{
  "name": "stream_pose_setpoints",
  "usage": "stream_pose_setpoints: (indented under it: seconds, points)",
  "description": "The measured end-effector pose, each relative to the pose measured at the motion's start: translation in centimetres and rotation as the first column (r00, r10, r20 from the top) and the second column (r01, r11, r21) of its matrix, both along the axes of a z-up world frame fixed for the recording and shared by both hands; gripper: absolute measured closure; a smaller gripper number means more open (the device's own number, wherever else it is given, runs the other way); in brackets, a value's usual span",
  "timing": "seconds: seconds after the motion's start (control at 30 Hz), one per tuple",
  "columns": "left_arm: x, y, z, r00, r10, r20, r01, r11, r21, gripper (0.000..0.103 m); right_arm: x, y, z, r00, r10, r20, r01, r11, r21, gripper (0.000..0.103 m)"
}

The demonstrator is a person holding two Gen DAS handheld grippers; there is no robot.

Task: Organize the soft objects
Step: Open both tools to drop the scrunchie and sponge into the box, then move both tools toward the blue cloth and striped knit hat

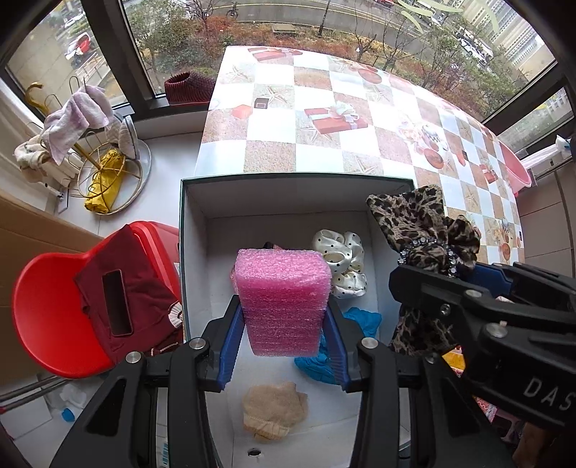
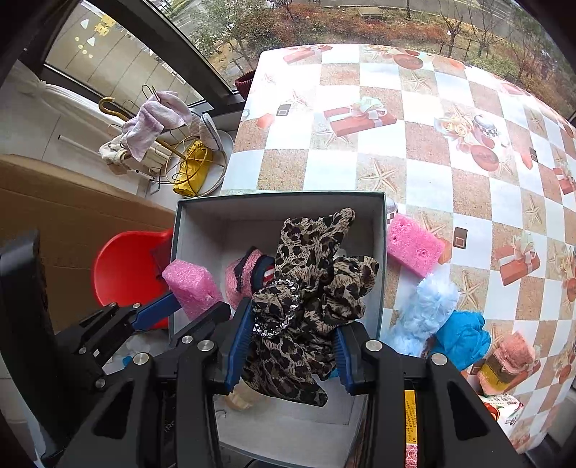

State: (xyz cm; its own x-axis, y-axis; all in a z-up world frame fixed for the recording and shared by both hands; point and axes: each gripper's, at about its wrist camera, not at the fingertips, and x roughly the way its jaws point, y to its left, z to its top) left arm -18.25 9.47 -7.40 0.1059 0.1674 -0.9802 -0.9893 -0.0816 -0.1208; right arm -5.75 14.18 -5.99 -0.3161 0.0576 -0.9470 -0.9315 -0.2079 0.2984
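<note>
The left gripper (image 1: 284,342) clamps a pink sponge (image 1: 282,302) above the box (image 1: 194,230). The right gripper (image 2: 291,354) pinches a leopard bow (image 2: 313,288) there too.

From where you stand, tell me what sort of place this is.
Probably a lived-in home, upstairs by big street-facing windows: a checkered gift-print tablecloth, a gold wire rack draped with cloths, and a red plastic chair.

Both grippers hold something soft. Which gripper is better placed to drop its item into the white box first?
Left. The left gripper holds the pink foam block directly above the box floor; the right gripper's leopard bow hangs nearer its right wall.
</note>
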Motion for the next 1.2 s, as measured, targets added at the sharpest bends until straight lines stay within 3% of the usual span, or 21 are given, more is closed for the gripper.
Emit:
stream_pose_setpoints:
  seconds: [0.07,0.1,0.17,0.23,0.3,0.4,0.47,0.6,0.77,0.8,0.83,1.03,1.2]
  points:
    - [0.0,-0.1,-0.1,1.000,0.002,0.005,-0.002,1.000,0.002,0.041,0.0,0.1,-0.2,1.000,0.002,-0.006,-0.003,1.000,-0.007,0.057]
    - [0.0,-0.1,-0.1,1.000,0.006,0.006,-0.006,1.000,0.004,0.033,0.0,0.2,-0.2,1.000,0.004,-0.006,-0.004,1.000,-0.009,0.054]
    - [-0.1,-0.2,-0.2,1.000,0.012,0.010,-0.012,1.000,0.000,0.026,0.0,0.3,-0.3,1.000,0.003,-0.003,-0.003,1.000,-0.008,0.044]
    - [-0.3,-0.2,-0.4,1.000,0.017,0.014,-0.017,1.000,-0.020,0.024,0.1,0.3,-0.1,1.000,-0.002,-0.014,0.002,1.000,-0.005,0.021]
    - [-0.3,-0.2,-0.6,1.000,0.022,0.016,-0.022,0.999,-0.032,0.022,0.2,0.5,0.1,1.000,-0.010,-0.024,0.010,1.000,-0.003,0.008]
    - [-0.5,-0.4,-0.5,0.999,0.040,0.015,-0.040,0.999,-0.031,0.012,0.1,0.4,0.7,1.000,-0.005,-0.013,0.005,1.000,0.014,0.007]
    - [-0.7,-0.6,-0.2,0.998,0.053,0.014,-0.052,0.998,-0.026,0.000,0.3,0.4,1.2,1.000,0.004,-0.018,-0.003,1.000,0.019,0.007]
    - [-1.1,-0.9,0.6,0.994,0.073,0.077,-0.073,0.997,-0.012,0.000,2.0,0.1,2.5,1.000,-0.008,-0.030,0.009,1.000,0.026,0.007]
    - [-0.8,-1.1,1.5,0.991,0.063,0.119,-0.062,0.998,-0.008,0.000,7.0,0.1,3.9,0.996,-0.091,-0.005,0.091,0.995,0.031,0.007]
    - [-0.5,-1.1,1.6,0.991,0.058,0.124,-0.058,0.998,-0.008,0.000,8.3,0.2,3.9,0.993,-0.117,0.015,0.116,0.993,0.030,0.000]
    - [-0.2,-1.1,1.7,0.991,0.053,0.127,-0.052,0.999,-0.008,0.000,9.6,0.2,3.8,0.989,-0.143,0.038,0.141,0.990,0.029,0.000]
    - [2.5,-1.1,1.3,0.992,0.004,0.126,0.001,0.999,-0.034,0.000,16.1,0.2,0.2,0.960,-0.243,0.139,0.252,0.966,-0.051,0.000]
    - [4.2,-1.4,1.1,0.993,-0.014,0.114,0.020,0.998,-0.060,0.000,17.5,-0.3,-4.3,0.965,-0.200,0.167,0.227,0.960,-0.162,0.000]
